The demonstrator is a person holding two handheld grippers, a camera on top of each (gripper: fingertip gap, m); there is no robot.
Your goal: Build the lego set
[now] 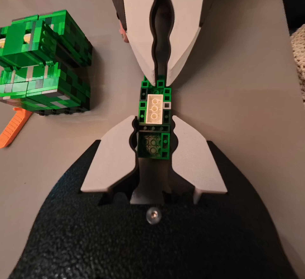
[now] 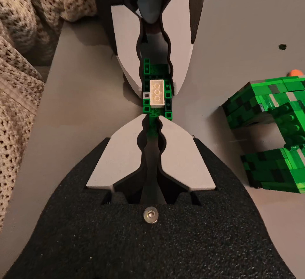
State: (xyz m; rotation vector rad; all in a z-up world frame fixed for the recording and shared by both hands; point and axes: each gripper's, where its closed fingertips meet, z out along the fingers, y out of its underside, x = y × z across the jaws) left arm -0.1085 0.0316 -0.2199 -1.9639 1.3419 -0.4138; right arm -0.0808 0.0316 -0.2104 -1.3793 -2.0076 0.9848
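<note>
Two tongs, left [image 1: 154,119] and right [image 2: 151,118], clamped on one green assembly [image 1: 155,145].

I see dim, warm indoor light in both views, with soft shadows on the grey table [image 1: 231,122]. The wide lenses bend the edges strongly. The knitted blanket [image 2: 19,56] and the green block model [image 1: 41,66] smear slightly; the centre stays fairly sharp.

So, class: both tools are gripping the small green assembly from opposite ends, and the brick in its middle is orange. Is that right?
Not quite. The brick in the middle of the small green assembly is white, not orange, as the left wrist view shows. Both the left tool and the right tool do grip it from opposite ends.
</note>
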